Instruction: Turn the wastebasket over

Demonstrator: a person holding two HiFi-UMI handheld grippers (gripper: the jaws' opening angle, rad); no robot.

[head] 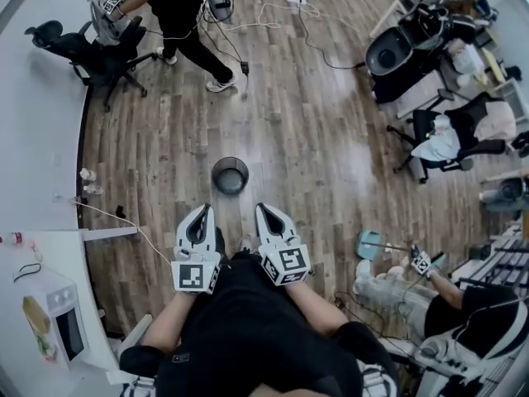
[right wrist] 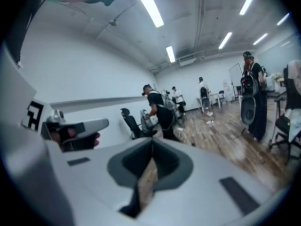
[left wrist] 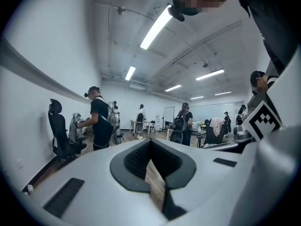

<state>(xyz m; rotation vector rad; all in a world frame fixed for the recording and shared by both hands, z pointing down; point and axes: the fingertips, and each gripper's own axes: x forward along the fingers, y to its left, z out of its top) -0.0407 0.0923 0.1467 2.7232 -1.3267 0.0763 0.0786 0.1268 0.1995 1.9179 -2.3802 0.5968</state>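
Left gripper [head: 201, 212] shut, empty, wastebasket [head: 216, 172] upright

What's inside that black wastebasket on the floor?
From above, the wastebasket shows only a dark rim and a greyish middle; no rubbish is visible. Its wall hides anything low against the sides.

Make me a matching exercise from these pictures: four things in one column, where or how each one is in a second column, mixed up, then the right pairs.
Things:
1. wastebasket
2. left gripper
3. office chair
4. microwave

Places or states:
A. on the white counter
B. jaws shut, nothing between them
C. by the wall, beside a standing person
D. out on the wood floor, away from the furniture

Pairs: 1-D, 2-B, 3-C, 4-A
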